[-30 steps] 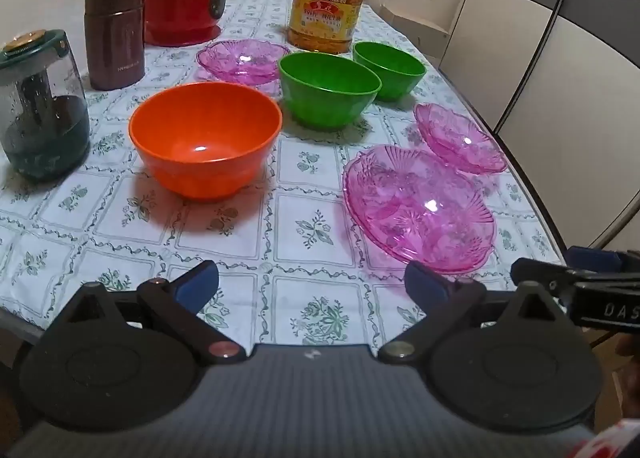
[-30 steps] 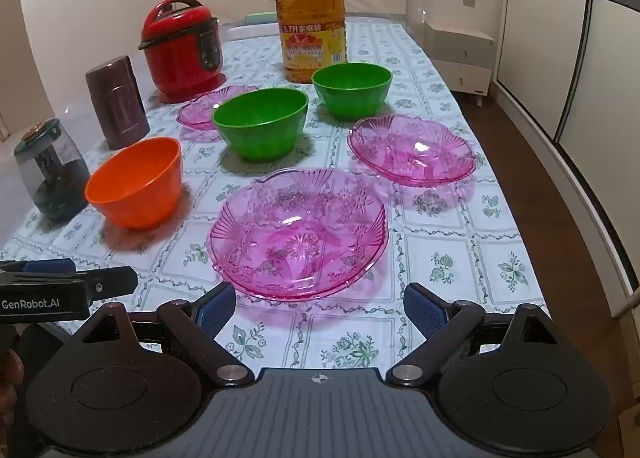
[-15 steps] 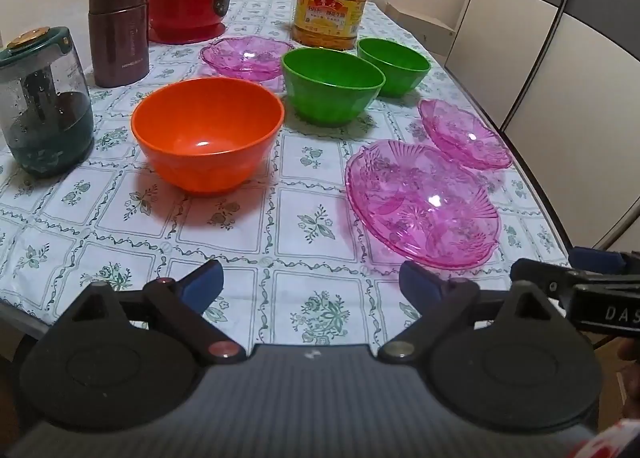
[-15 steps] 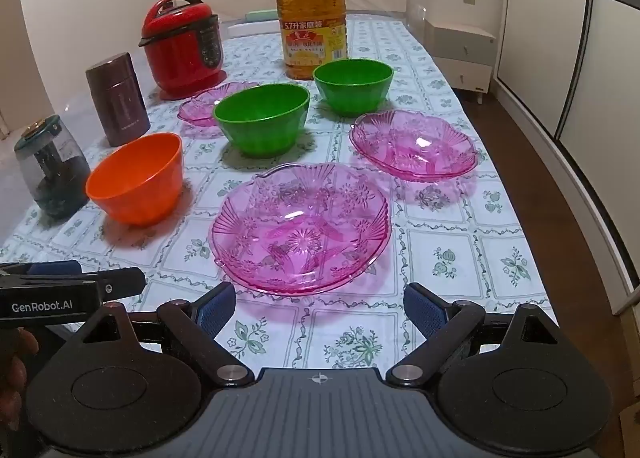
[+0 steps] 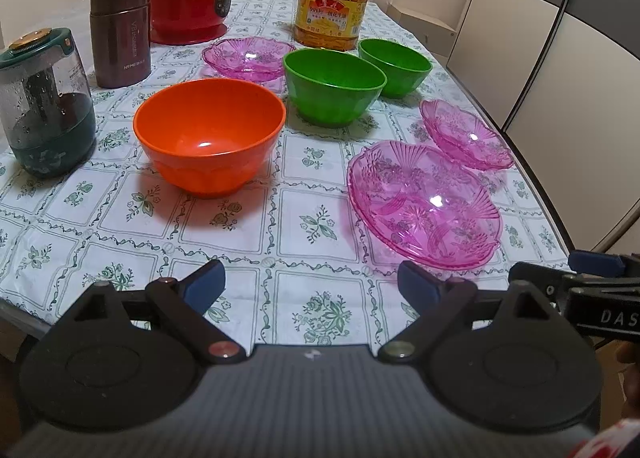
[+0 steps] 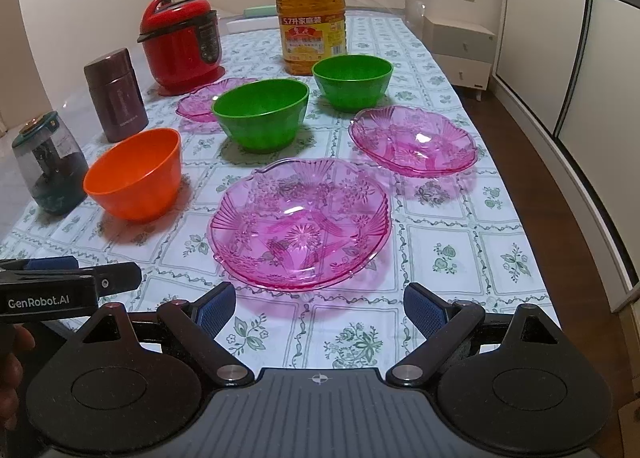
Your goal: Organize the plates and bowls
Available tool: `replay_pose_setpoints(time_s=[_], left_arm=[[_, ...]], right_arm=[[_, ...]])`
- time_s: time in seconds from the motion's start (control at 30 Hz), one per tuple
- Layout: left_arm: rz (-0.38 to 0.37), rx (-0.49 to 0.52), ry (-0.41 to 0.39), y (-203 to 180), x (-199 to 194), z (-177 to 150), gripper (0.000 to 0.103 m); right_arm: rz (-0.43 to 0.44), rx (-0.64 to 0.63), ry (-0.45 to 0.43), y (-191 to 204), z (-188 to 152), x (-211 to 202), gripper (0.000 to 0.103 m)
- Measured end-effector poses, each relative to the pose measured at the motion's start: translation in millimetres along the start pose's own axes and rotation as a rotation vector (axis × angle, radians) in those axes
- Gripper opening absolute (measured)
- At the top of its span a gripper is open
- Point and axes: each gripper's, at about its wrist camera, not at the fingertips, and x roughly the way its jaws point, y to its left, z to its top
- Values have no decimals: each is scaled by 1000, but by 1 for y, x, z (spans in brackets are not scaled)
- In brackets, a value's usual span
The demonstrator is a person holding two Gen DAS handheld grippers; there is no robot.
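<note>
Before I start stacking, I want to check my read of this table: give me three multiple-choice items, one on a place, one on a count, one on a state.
1. What stands directly behind the green bowls?
A. oil bottle
B. toaster
C. kettle

2. How many pink glass plates?
A. one
B. three
C. five

3. The right tool is:
A. shut on a bowl
B. open, empty
C. shut on a plate

Key:
1 A, the oil bottle rises behind both green bowls.
2 B, large plate, right plate, far plate.
3 B, the right tool has spread fingers, nothing between.
</note>
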Motion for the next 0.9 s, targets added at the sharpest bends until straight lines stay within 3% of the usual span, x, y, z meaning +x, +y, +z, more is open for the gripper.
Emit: replay_pose_setpoints(time_s=[0.9], left_arm=[[-4,4,1,-3,-1,-1,92]], right_arm=[[-1,9,3,-2,-1,1,91]])
